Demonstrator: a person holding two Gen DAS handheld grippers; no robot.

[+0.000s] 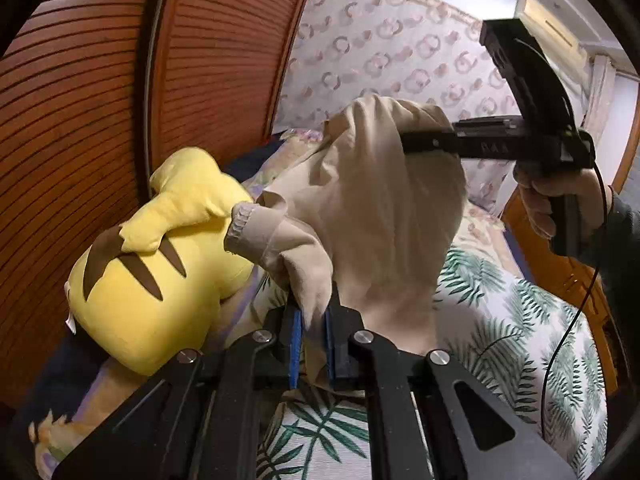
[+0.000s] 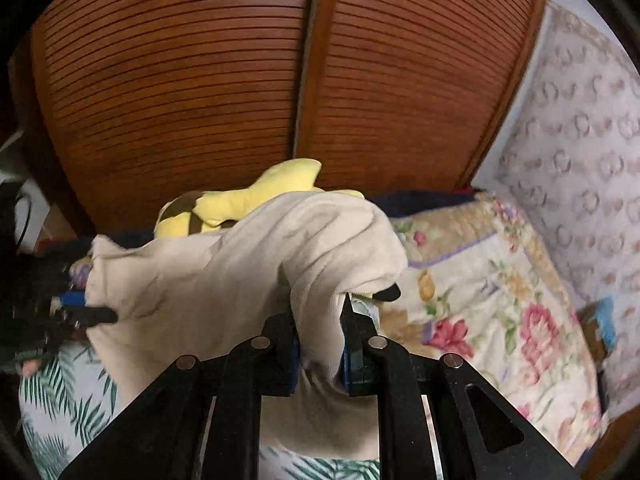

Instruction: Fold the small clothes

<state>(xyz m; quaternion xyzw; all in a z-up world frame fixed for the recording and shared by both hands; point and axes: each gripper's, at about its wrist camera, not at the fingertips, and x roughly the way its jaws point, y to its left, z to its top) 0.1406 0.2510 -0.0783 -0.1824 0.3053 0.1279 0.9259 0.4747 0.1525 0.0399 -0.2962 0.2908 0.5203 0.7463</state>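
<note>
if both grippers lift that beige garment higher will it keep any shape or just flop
Probably flops: the beige garment already sags in soft folds between the left gripper and right gripper. It looks thin and light, so likely easy to raise. Its loose cuffed sleeve may swing and brush the yellow plush toy.

Black left claw (image 1: pixel 311 336) with blue pads, silver screws; person's dark sleeve (image 1: pixel 622 240).

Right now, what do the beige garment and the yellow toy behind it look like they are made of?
Beige garment: soft matte knit, probably cotton jersey; it drapes in loose folds and has a ribbed cuff.
Yellow toy: plush fabric, stuffed; it has a fuzzy matte surface, rounded bulges and sewn brown stripes.
</note>
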